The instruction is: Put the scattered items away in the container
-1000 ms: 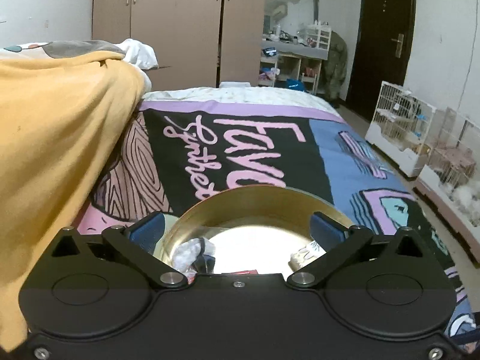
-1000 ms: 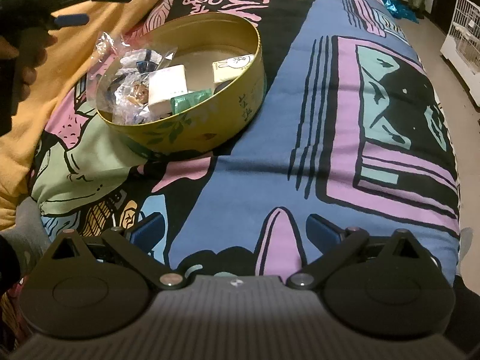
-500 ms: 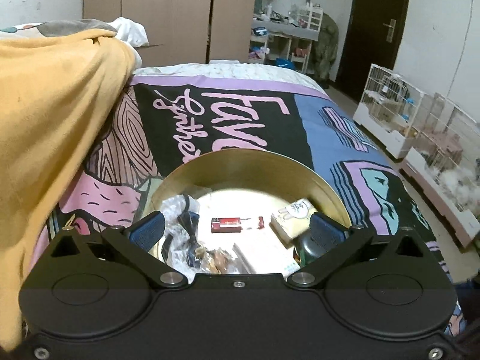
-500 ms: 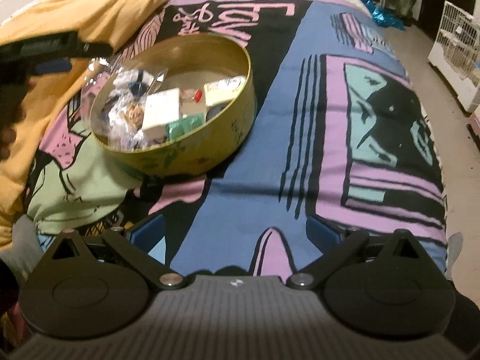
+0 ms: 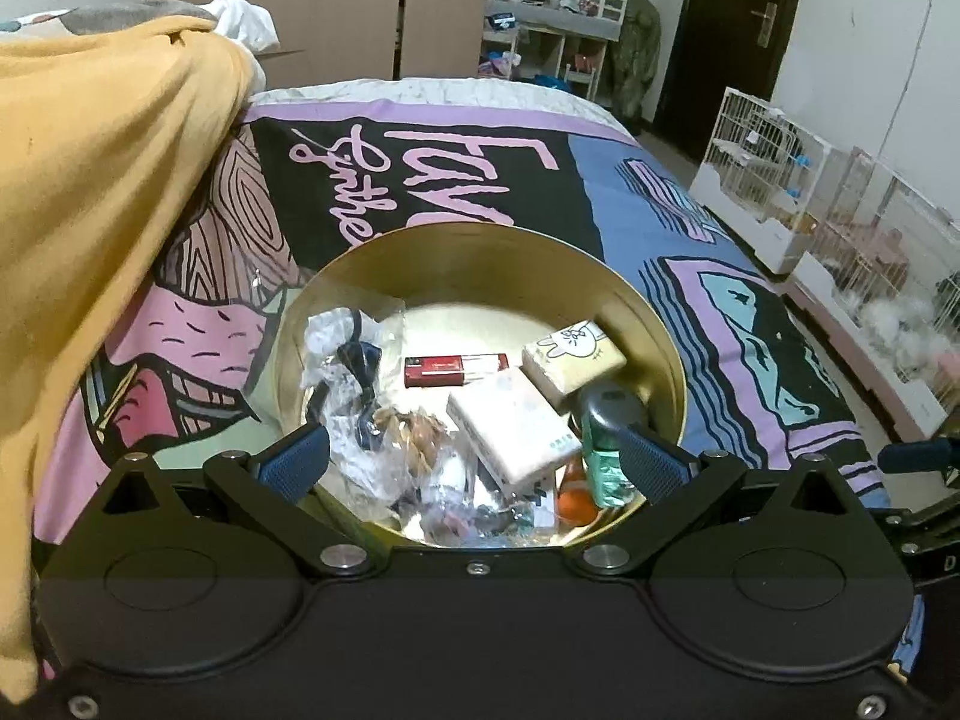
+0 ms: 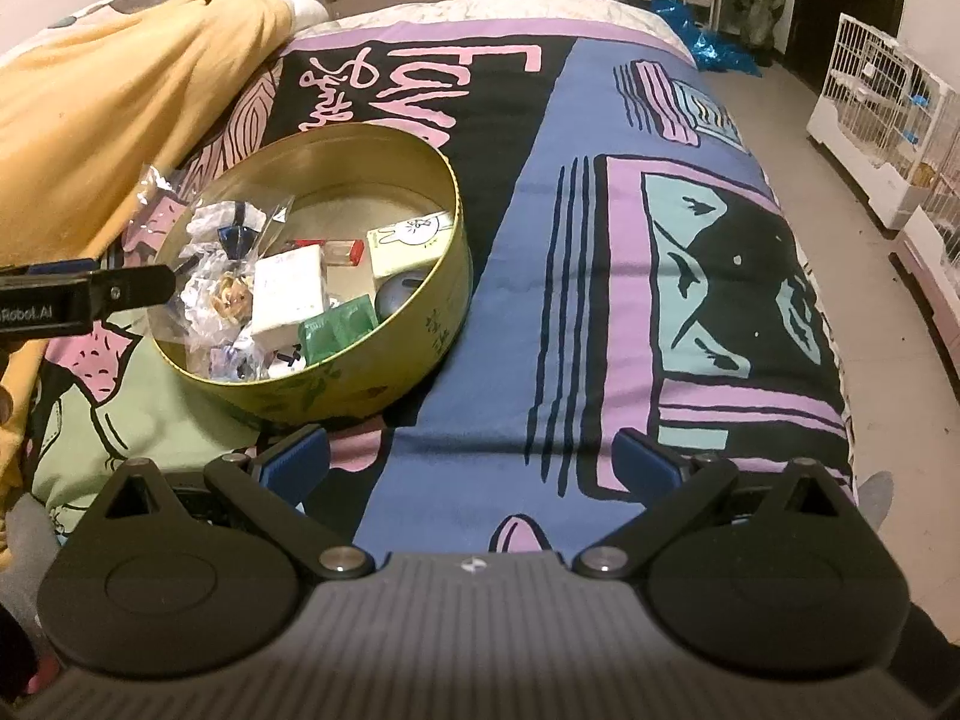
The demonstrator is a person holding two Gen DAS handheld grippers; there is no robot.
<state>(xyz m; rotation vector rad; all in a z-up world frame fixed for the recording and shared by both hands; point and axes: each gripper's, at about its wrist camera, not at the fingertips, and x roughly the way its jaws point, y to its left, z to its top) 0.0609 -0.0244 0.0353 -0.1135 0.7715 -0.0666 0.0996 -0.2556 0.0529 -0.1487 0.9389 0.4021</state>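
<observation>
The round gold metal tin (image 5: 600,276) is sitting on the bed's patterned purple-and-black blanket (image 6: 600,240), holding the white box (image 5: 510,426) and clear plastic packets (image 5: 360,354). The left gripper (image 5: 474,459), jaws spread and empty, is tilting further down over it than a second ago, exposing more contents. The right gripper (image 6: 471,459), jaws spread, is hovering nearer the tin's right.

Ahead of our left jaws we see a gold round tin (image 5: 480,252), green-printed outside, holding a red tube (image 5: 453,370), a cream bunny-print packet (image 5: 573,354) and a green bottle (image 5: 603,468). Beyond our right jaws, the bedcover (image 6: 600,300) shows blue, black and pink graphics; a mustard-yellow blanket (image 6: 120,90) lies to their left.
</observation>
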